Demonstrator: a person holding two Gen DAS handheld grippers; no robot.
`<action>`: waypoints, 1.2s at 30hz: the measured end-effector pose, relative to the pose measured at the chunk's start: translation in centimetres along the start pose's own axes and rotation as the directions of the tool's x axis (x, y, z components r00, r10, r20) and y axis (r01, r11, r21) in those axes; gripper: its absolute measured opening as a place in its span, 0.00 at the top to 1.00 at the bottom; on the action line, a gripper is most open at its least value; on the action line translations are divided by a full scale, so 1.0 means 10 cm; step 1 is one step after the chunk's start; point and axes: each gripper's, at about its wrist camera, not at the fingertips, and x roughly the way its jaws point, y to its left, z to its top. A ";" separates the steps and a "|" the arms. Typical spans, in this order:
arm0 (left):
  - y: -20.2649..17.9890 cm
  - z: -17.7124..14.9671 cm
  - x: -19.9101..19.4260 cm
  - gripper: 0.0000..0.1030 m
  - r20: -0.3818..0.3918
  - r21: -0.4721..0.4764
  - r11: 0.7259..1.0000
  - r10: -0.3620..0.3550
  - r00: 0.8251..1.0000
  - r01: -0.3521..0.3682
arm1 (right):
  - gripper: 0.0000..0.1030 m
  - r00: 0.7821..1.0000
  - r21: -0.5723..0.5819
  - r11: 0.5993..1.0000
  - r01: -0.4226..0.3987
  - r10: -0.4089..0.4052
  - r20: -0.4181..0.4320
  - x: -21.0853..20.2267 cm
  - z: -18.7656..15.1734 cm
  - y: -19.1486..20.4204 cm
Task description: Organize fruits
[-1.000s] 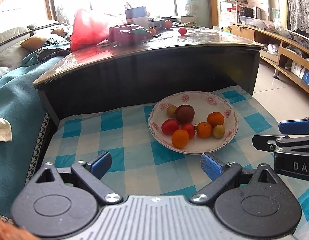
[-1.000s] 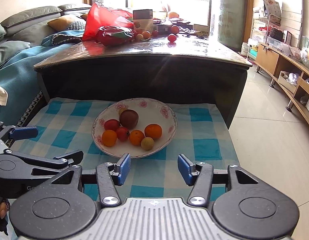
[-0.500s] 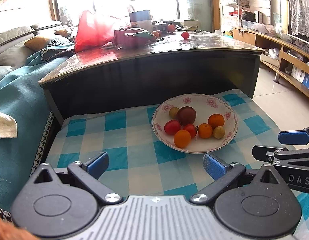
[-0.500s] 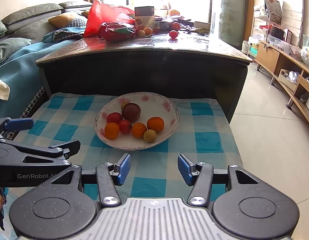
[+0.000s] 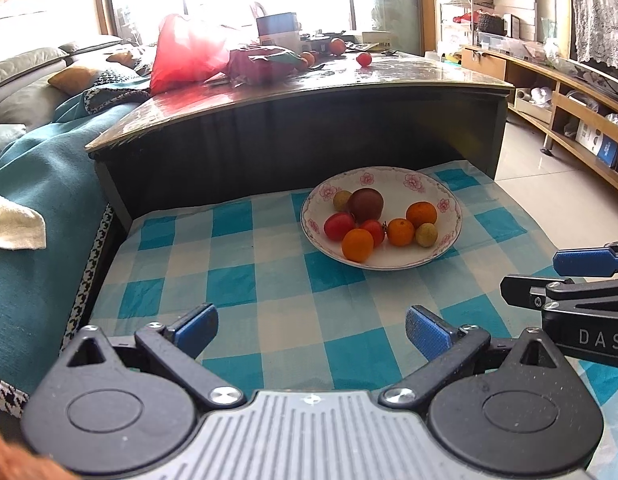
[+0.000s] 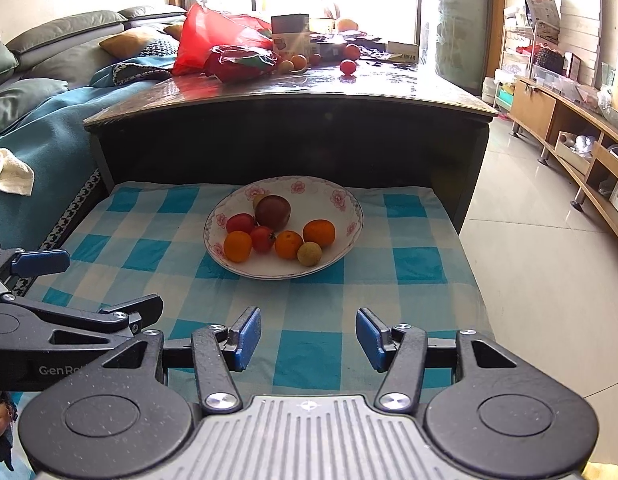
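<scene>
Two grippers, left [image 5: 311, 326] and right [image 6: 308, 336], both spread and empty. On one floral plate [image 6: 349, 208]: three oranges [image 6: 237, 246], two tomatoes [image 6: 240, 223], two longans [image 6: 309, 253], one dark fruit [image 6: 272, 212].

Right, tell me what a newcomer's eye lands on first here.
First the flowered plate of fruit, set on the blue checked cloth, its dark purple fruit biggest among oranges and tomatoes. Next the red plastic bag on the dark table behind. Nearest, the left gripper and right gripper are both open and empty.
</scene>
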 end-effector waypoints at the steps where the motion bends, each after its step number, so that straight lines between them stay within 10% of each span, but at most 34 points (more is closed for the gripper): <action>1: 0.01 -0.02 -0.02 0.00 0.000 -0.003 1.000 0.001 1.000 -0.001 | 0.54 1.000 0.001 1.000 -0.001 0.001 -0.001 -0.01 -0.01 0.01; 36: 0.06 -0.41 -0.50 0.00 0.016 -0.034 0.999 -0.009 1.000 0.010 | 0.53 0.999 0.028 1.000 0.009 -0.007 -0.051 -0.47 -0.54 0.16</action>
